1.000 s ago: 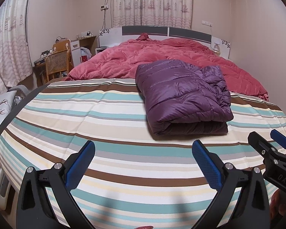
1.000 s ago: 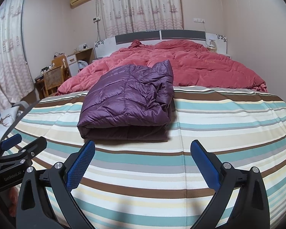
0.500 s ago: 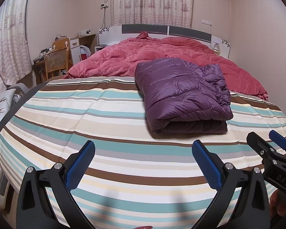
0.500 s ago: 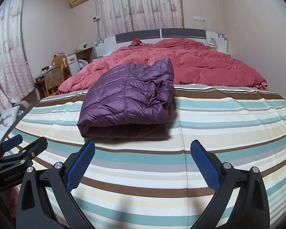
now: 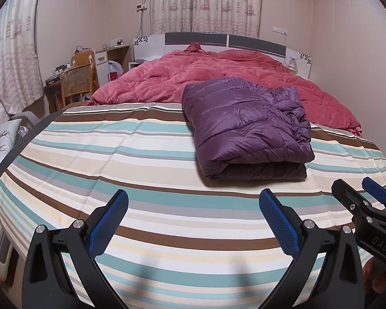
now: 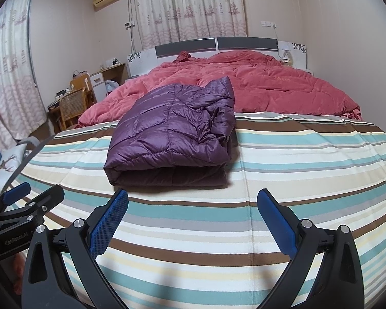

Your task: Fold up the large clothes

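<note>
A folded purple down jacket [image 5: 247, 126] lies mid-bed on the striped sheet [image 5: 131, 159], against the red quilt [image 5: 218, 69], while left gripper [image 5: 193, 219] and right gripper [image 6: 193, 216] gape wide, empty, near the foot edge

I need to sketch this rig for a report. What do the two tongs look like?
Both the left tongs and the right tongs have black plastic arms with silver screw heads and blue cross-hatched pads. White lettering marks their sides: "DAS" on the right tongs and "GenRobot.AI" on the left.
</note>
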